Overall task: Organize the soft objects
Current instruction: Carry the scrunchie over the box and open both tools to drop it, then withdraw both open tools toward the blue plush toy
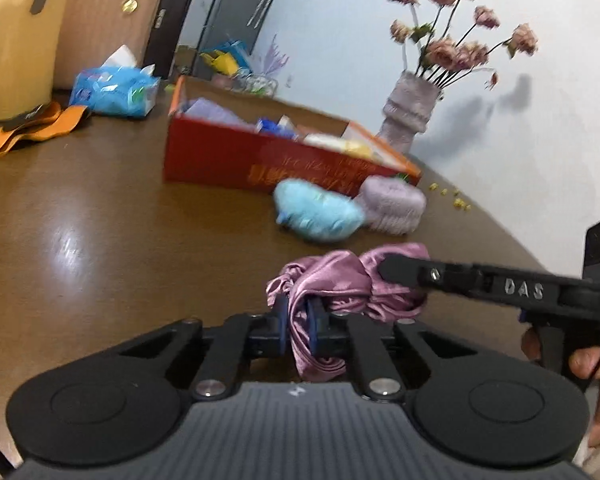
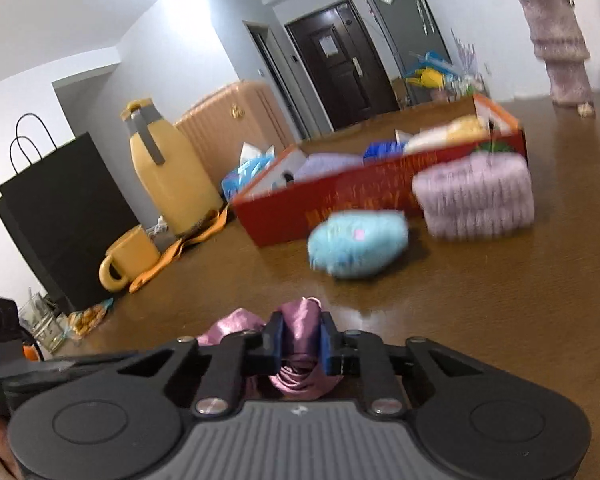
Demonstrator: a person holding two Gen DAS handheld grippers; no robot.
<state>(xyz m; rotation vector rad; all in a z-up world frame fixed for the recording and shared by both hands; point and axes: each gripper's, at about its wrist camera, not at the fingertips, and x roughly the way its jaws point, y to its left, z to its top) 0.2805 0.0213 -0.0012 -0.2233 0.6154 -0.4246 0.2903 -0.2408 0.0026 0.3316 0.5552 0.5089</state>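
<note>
A pink satin cloth point(image 1: 332, 280) lies bunched on the brown table point(image 1: 100, 220), just in front of both grippers. My left gripper point(image 1: 298, 320) is shut on one fold of it. My right gripper point(image 2: 300, 336) is shut on another fold of the pink satin cloth point(image 2: 300, 320); in the left wrist view its black finger point(image 1: 404, 270) reaches in from the right onto the cloth. Beyond lie a fluffy blue toy point(image 1: 318, 214) and a fuzzy lilac bundle point(image 1: 394, 204), both beside a red box point(image 1: 228, 152) that holds several soft items.
A fuzzy vase of dried roses point(image 1: 410, 114) stands behind the box. A blue tissue pack point(image 1: 114, 90), a yellow jug point(image 2: 168, 176), a yellow mug point(image 2: 130, 258), an orange strap point(image 1: 28, 130) and a black paper bag point(image 2: 60, 216) crowd the table's far side. A hand point(image 1: 592, 364) holds the right gripper.
</note>
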